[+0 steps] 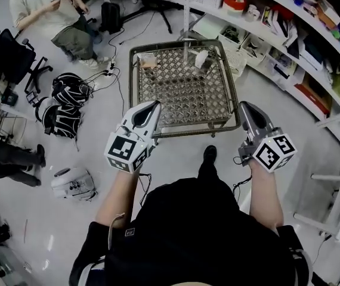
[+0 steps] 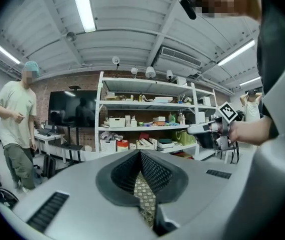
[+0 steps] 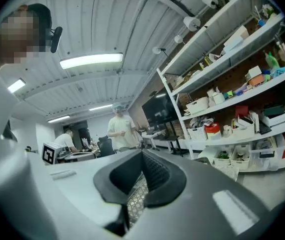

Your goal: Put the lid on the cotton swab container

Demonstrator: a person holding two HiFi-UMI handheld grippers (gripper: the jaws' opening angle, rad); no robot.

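A wire-mesh table (image 1: 218,109) stands in front of me in the head view. At its far end sit a small tan-topped container (image 1: 148,60) and, to the right, a white object (image 1: 201,58); both are too small to tell apart further. My left gripper (image 1: 152,107) and right gripper (image 1: 244,107) hover over the table's near corners, far from both items. Each is shut with nothing between its jaws. In the left gripper view the left gripper (image 2: 140,156) points at the shelves, with the right gripper (image 2: 210,129) off to the side. The right gripper view shows the right gripper (image 3: 142,154) closed too.
Stocked shelves (image 1: 289,34) run along the right. A person (image 1: 51,14) stands at the far left near an office chair (image 1: 9,55). Black bags (image 1: 65,103) and a white object (image 1: 73,182) lie on the floor to the left.
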